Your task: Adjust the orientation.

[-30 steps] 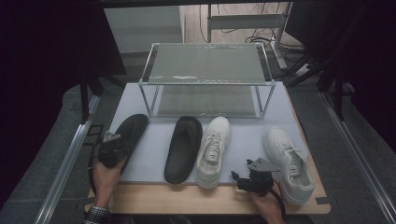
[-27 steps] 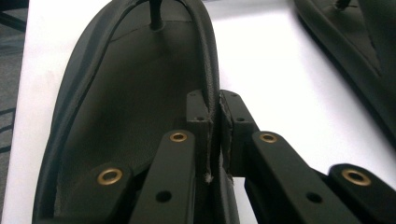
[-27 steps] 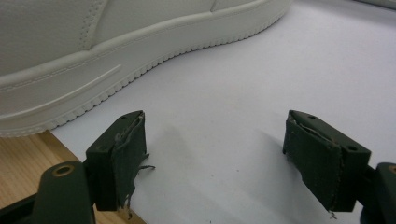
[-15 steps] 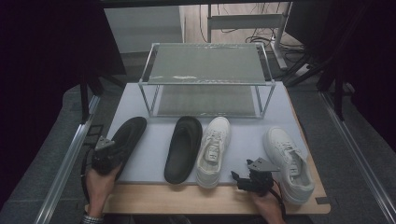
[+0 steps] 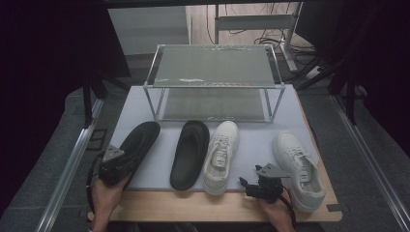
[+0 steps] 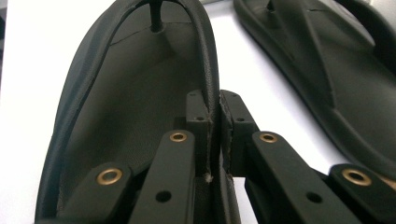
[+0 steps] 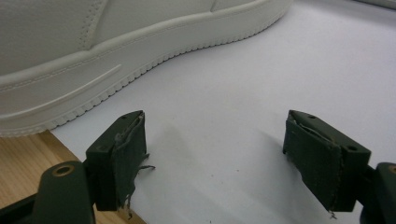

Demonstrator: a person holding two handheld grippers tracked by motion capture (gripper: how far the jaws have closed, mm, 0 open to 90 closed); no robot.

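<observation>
So far your left gripper [image 6: 214,140] has its jaws clamped on the right-hand rim of the black sandal [image 5: 138,142], while your right gripper [image 7: 233,154] waits wide open and empty beside a white sneaker [image 7: 116,51], with the rack [image 5: 215,72] holding no shoes yet.

two black rubber flip-flop sandals [image 5: 138,145] [image 5: 189,153] lie on the pale sheet, and two white lace-up sneakers [image 5: 221,155] [image 5: 299,169] lie beside them, making four pieces of footwear. one two-tier metal-framed shoe rack with mesh shelves [image 5: 212,82] stands behind them. one pale grey mat [image 5: 251,145] covers one wooden tabletop [image 5: 193,208]. two black hand-held grippers [image 5: 115,166] [image 5: 263,186] are there, one in each of two hands.
</observation>
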